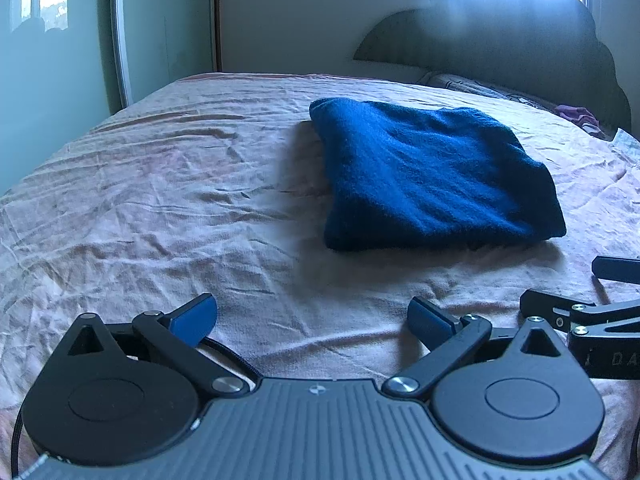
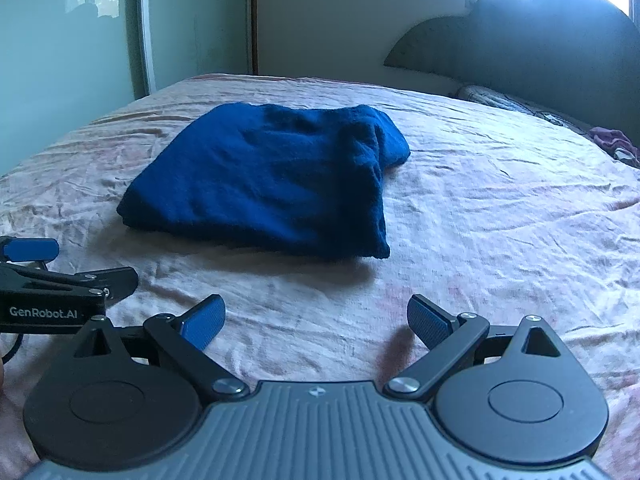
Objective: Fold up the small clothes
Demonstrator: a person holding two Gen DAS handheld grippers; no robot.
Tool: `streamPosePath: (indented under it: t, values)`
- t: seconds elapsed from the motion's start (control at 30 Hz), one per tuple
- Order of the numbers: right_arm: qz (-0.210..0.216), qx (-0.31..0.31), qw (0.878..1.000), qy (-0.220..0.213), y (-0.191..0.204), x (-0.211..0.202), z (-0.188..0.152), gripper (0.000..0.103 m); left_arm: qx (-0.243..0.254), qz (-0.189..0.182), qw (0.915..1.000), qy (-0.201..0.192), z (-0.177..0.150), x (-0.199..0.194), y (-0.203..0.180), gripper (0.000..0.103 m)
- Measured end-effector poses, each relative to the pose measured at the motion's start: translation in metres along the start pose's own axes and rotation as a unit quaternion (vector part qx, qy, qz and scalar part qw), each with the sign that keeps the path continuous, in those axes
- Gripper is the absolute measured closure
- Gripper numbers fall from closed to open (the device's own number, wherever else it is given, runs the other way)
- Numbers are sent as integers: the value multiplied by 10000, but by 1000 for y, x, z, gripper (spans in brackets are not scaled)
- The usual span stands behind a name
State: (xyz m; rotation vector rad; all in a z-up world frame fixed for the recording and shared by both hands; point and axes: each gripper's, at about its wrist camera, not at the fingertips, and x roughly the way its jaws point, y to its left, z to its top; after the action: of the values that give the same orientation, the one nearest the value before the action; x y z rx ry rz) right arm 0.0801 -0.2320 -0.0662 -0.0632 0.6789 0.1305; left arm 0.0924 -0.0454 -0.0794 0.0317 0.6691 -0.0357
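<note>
A dark blue knitted garment [image 1: 432, 176] lies folded into a thick rectangle on the pink bed sheet [image 1: 160, 200]; it also shows in the right wrist view [image 2: 272, 184]. My left gripper [image 1: 312, 320] is open and empty, low over the sheet, short of the garment's near edge. My right gripper [image 2: 316, 320] is open and empty, also short of the garment. Each gripper shows at the edge of the other's view: the right one [image 1: 592, 292], the left one [image 2: 60, 268]. Neither touches the garment.
A dark padded headboard [image 1: 500, 48] stands at the far right end of the bed, with a patterned pillow [image 1: 472, 86] and a small purple cloth [image 1: 580, 116] below it. A pale green wall with a mirror frame [image 1: 120, 32] runs along the left.
</note>
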Motion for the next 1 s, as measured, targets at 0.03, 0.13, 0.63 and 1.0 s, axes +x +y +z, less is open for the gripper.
streamPosePath:
  t: [0.03, 0.13, 0.63, 1.0]
  values:
    - [-2, 10, 10000, 1, 0, 1, 0, 5, 3, 2, 10000, -1, 0, 0, 0, 0]
    - [-13, 33, 10000, 0, -1, 3, -2, 5, 8, 6, 10000, 1, 0, 0, 0, 0]
    - [-14, 100, 9999, -15, -1, 6, -5, 3, 19, 12, 10000, 7, 0, 0, -1, 0]
    - [-25, 55, 10000, 24, 1, 7, -6, 1, 19, 11, 10000, 8, -1, 0, -1, 0]
